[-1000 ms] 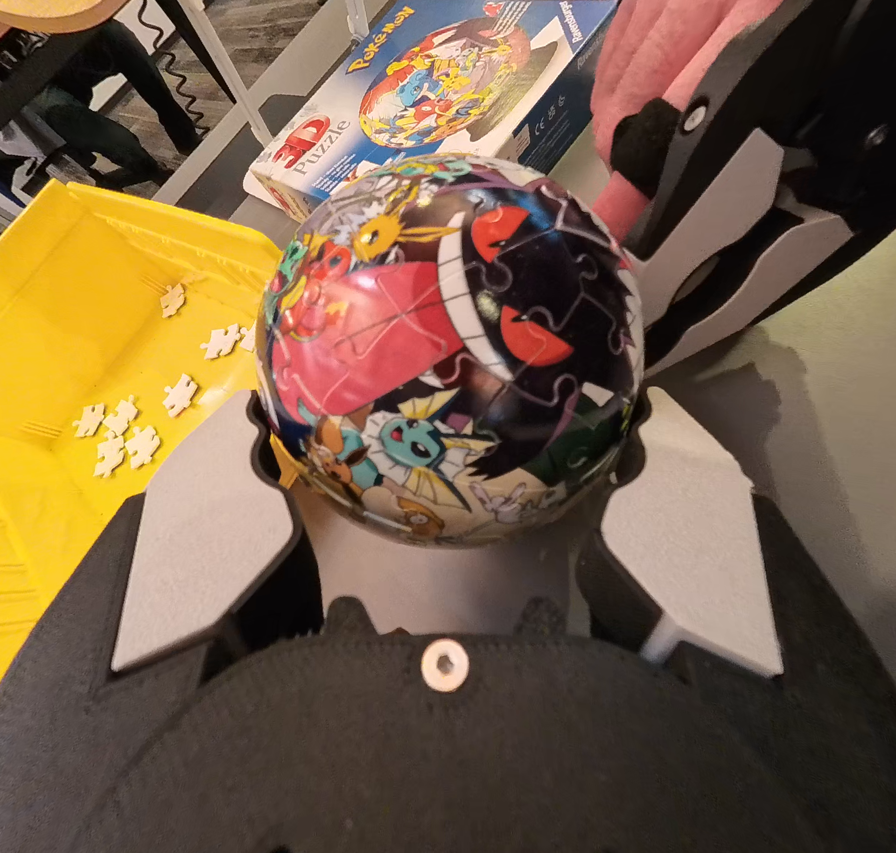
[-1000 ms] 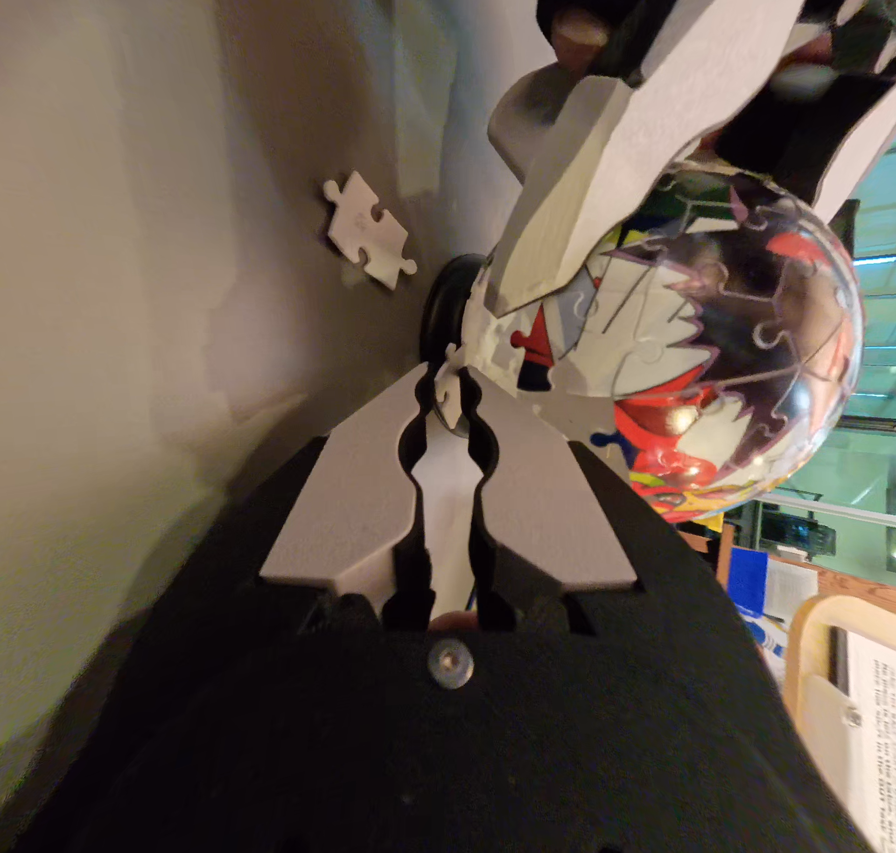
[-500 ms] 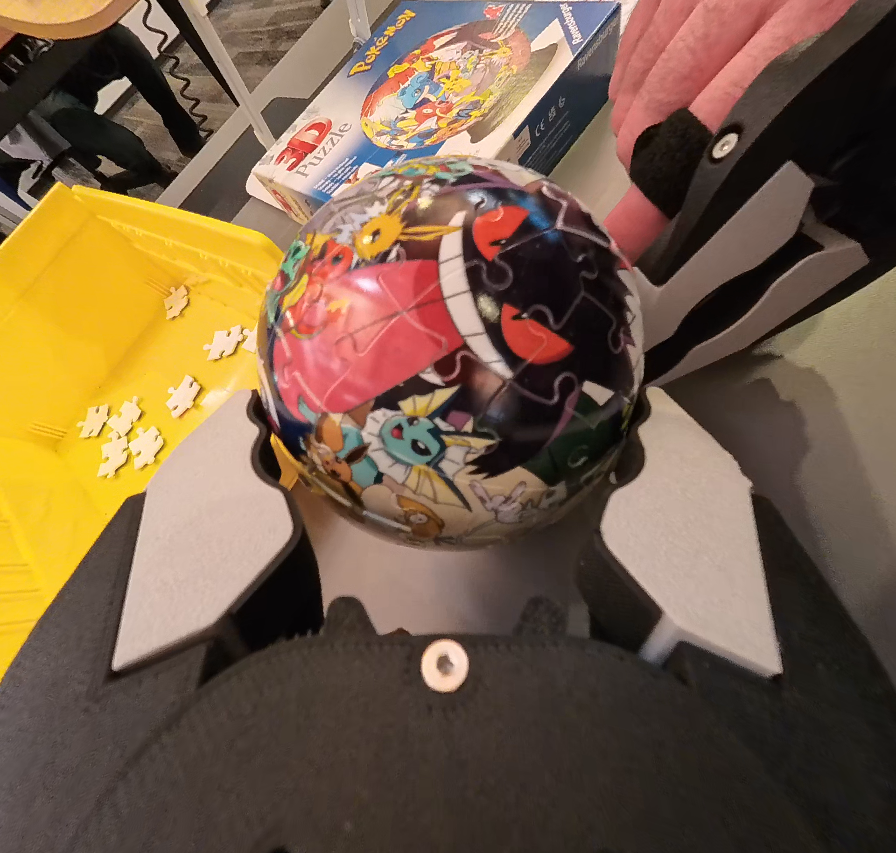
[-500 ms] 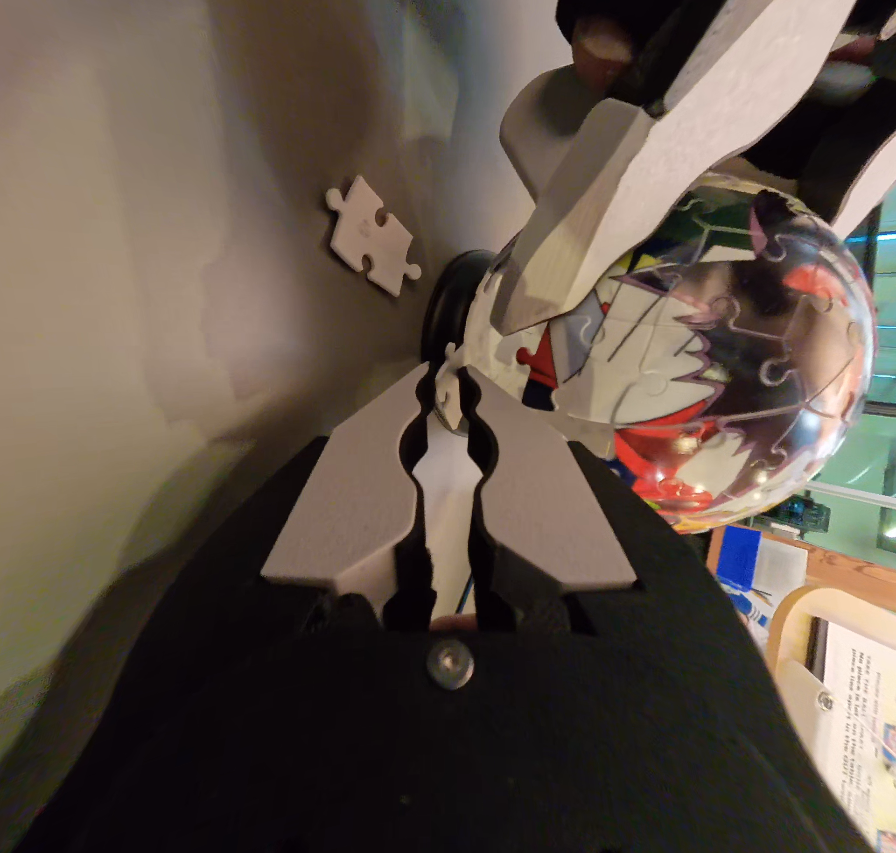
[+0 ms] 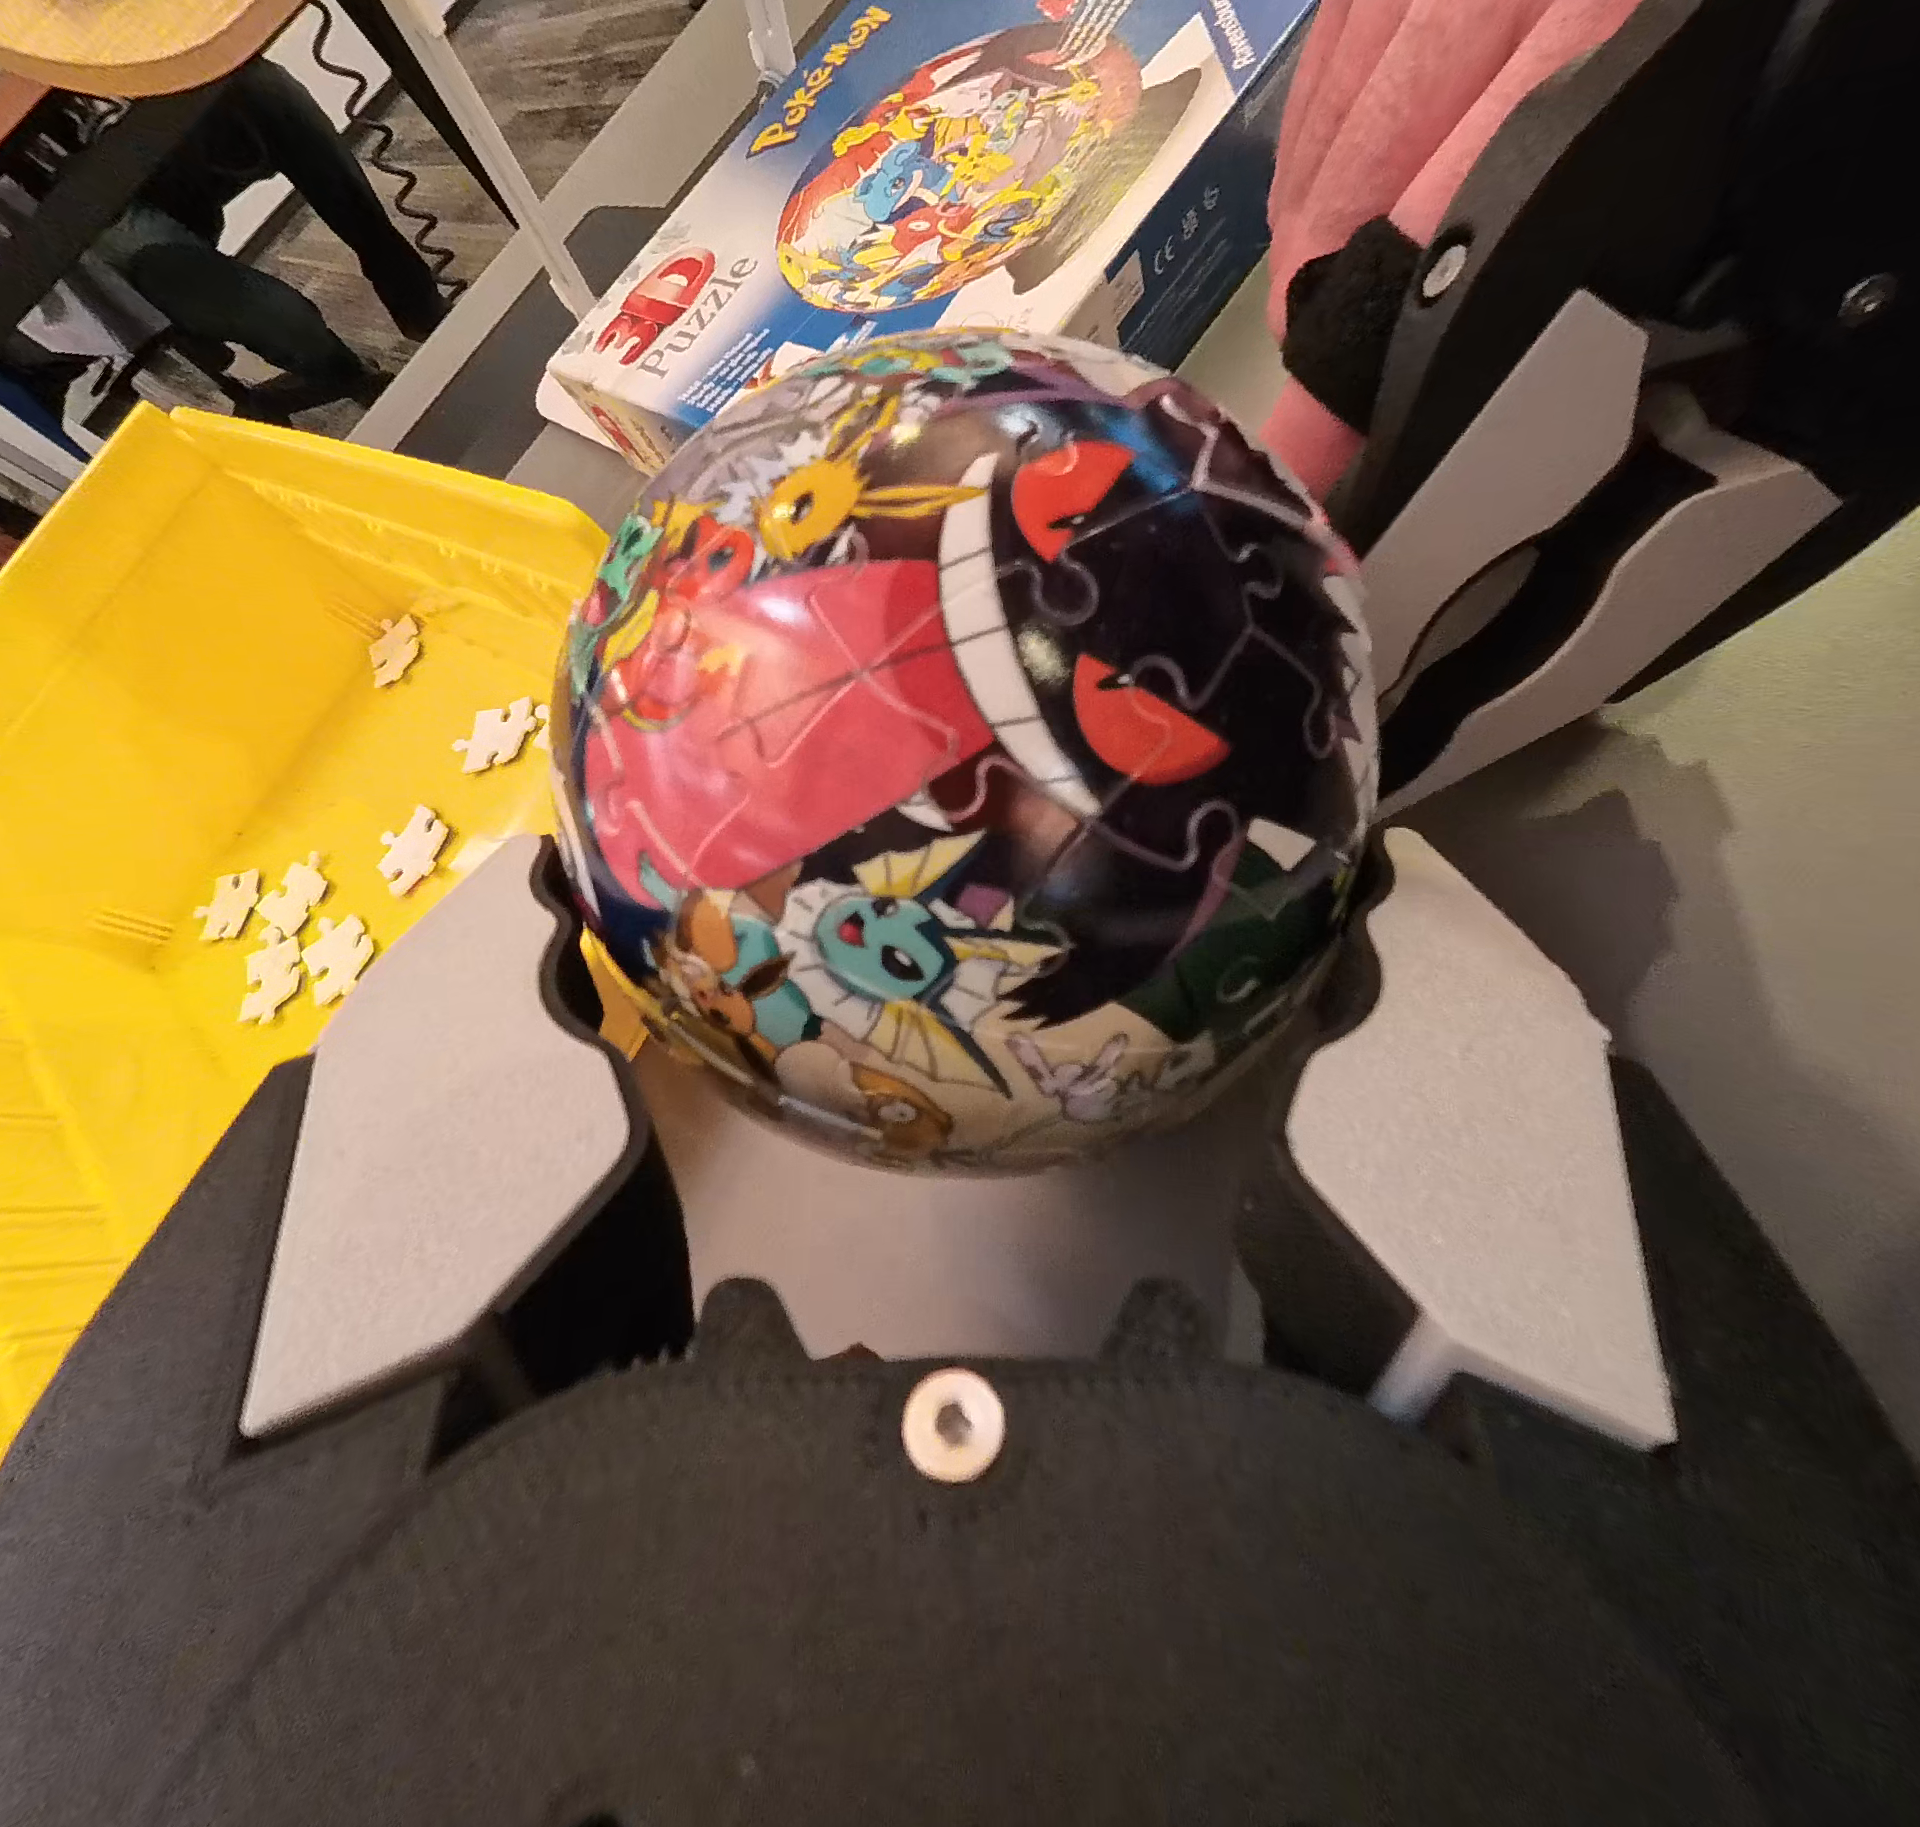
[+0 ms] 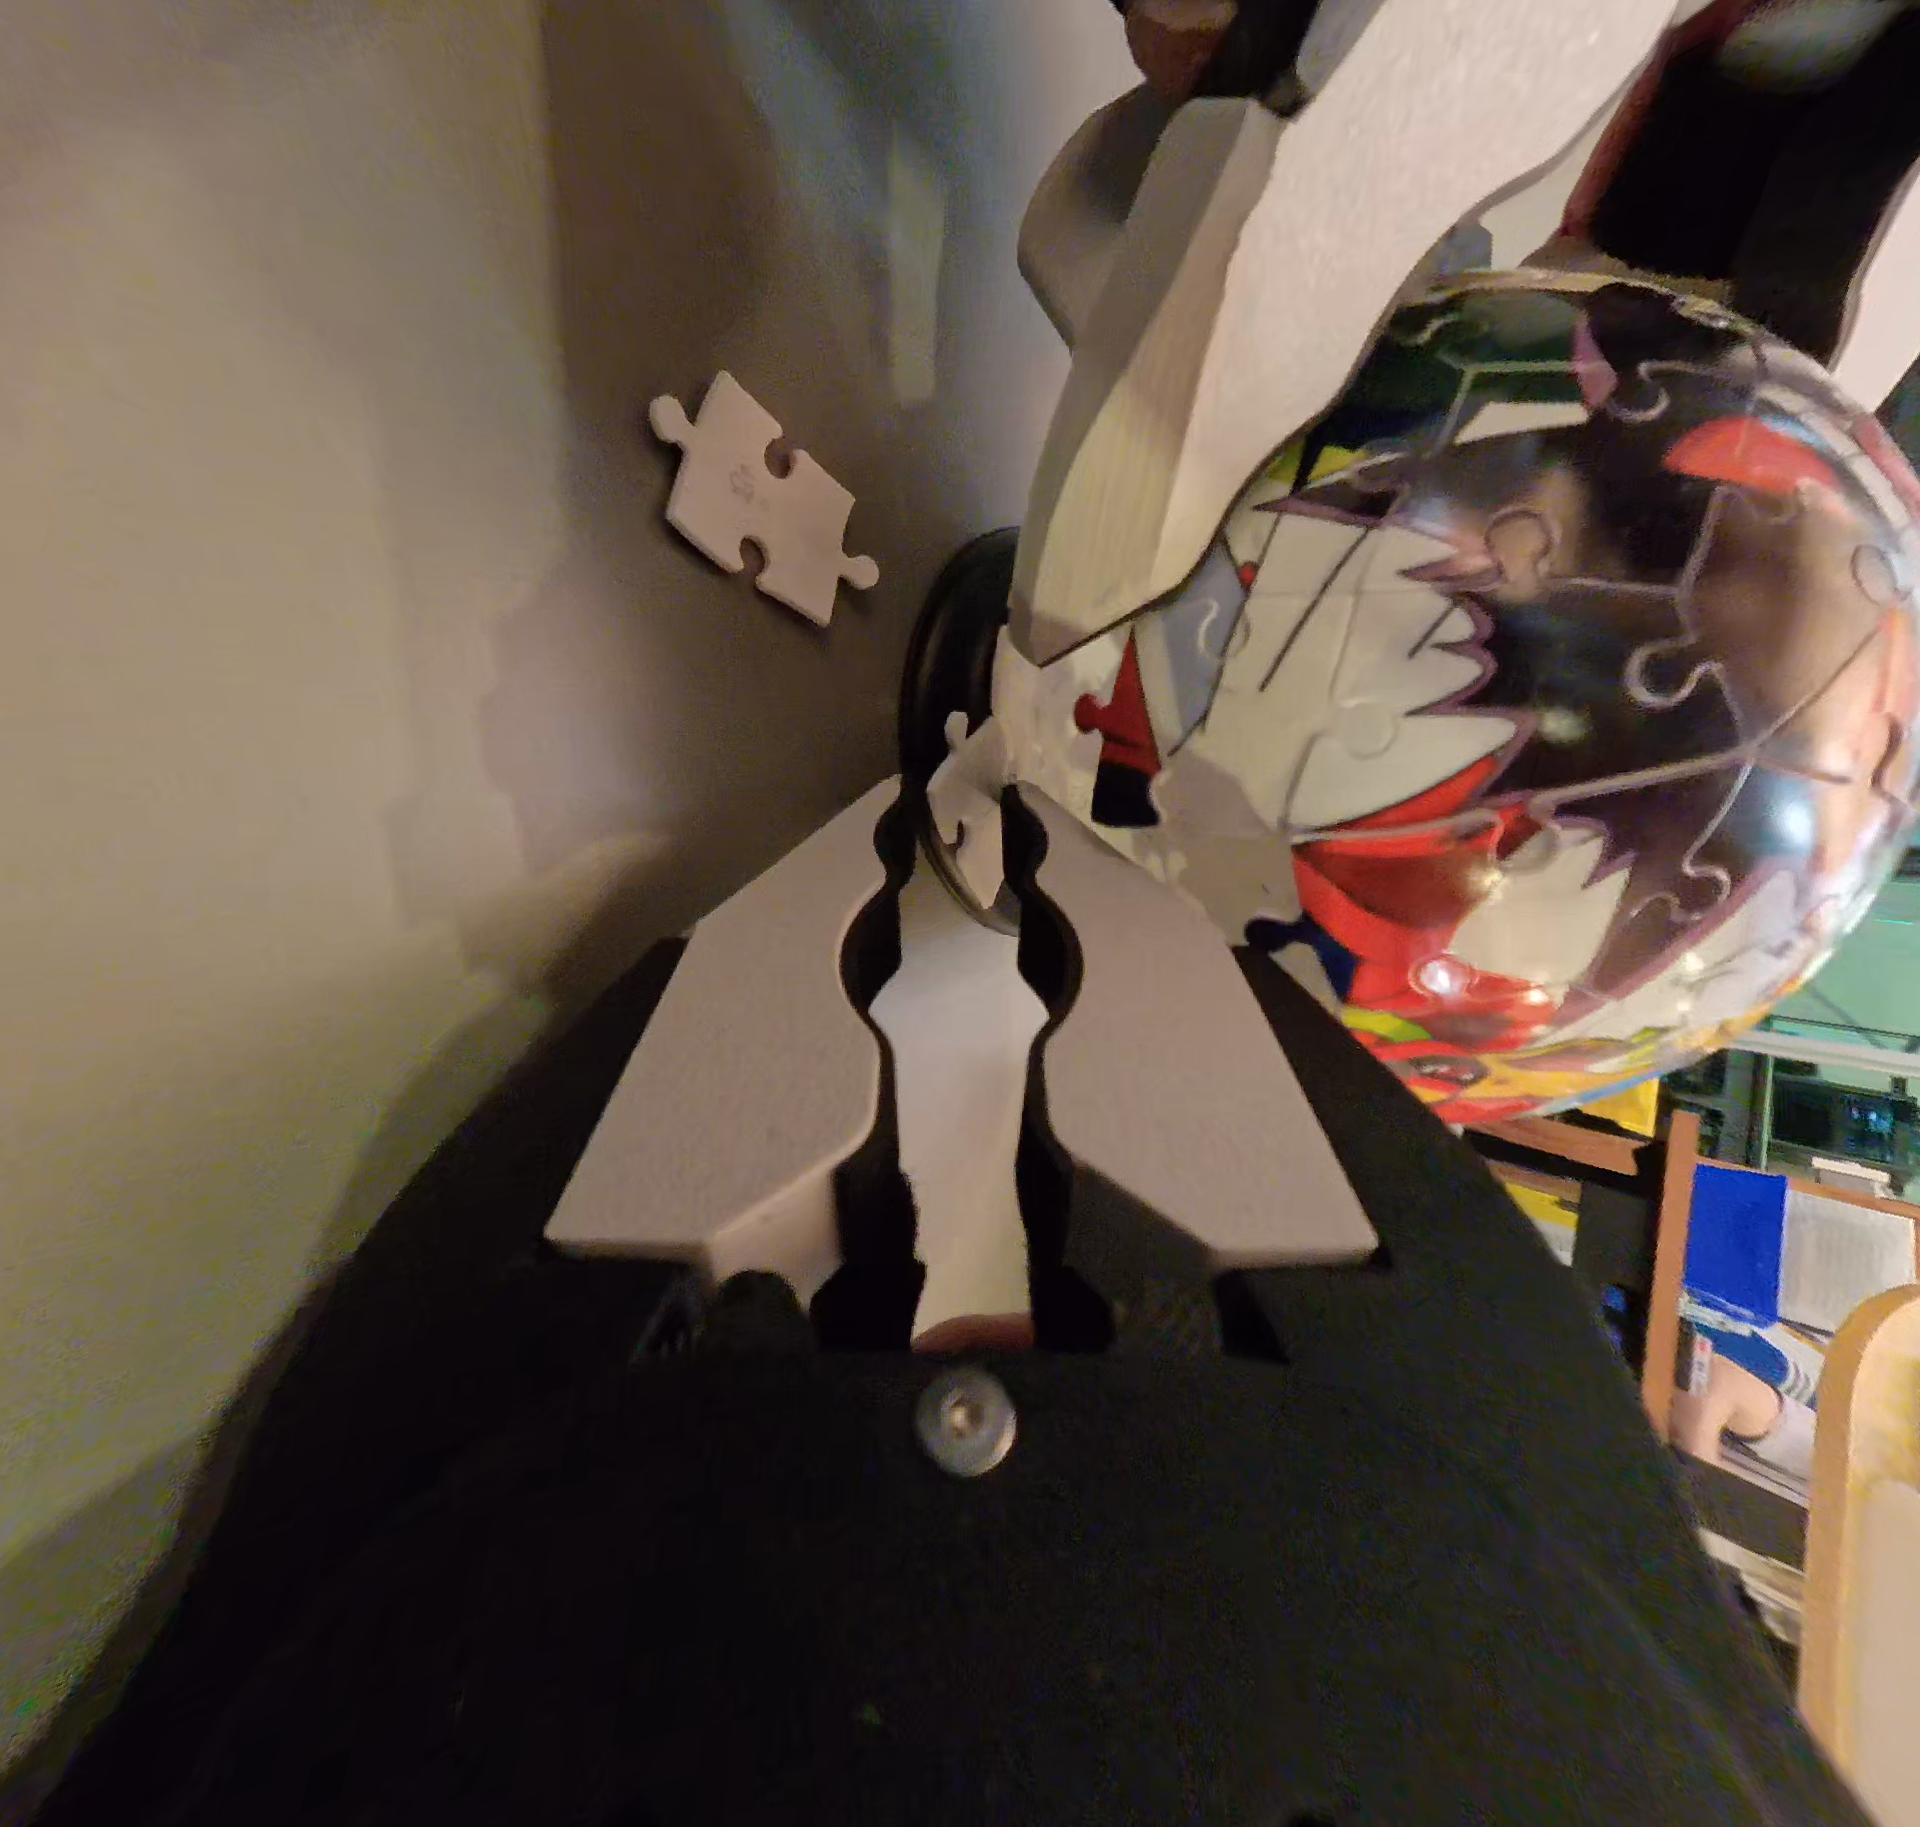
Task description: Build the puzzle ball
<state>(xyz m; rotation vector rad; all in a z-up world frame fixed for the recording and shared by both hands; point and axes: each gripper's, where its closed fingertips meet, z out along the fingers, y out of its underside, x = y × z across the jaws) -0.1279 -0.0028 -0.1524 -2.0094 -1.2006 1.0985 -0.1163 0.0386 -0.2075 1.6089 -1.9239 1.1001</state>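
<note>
The colourful puzzle ball (image 5: 966, 738) sits clamped between the two grey fingers of my left gripper (image 5: 966, 873), which is shut on its sides. In the right wrist view the ball (image 6: 1558, 717) rests over a black ring stand (image 6: 940, 634), with a left finger (image 6: 1195, 375) against it. My right gripper (image 6: 966, 801) is shut on a white puzzle piece (image 6: 971, 827) and holds it at a gap in the ball's lower edge. In the left wrist view the right gripper's fingers (image 5: 1621, 551) reach in behind the ball from the upper right.
A loose white piece (image 6: 758, 499) lies face down on the grey table beside the stand. A yellow bin (image 5: 208, 634) at left holds several white pieces (image 5: 291, 925). The blue puzzle box (image 5: 935, 167) lies behind the ball. A hand (image 5: 1392, 94) grips the right gripper.
Very little: both grips hold. The right gripper with its piece has shifted slightly against the ball's lower edge, and the hand behind the ball has moved a bit.
</note>
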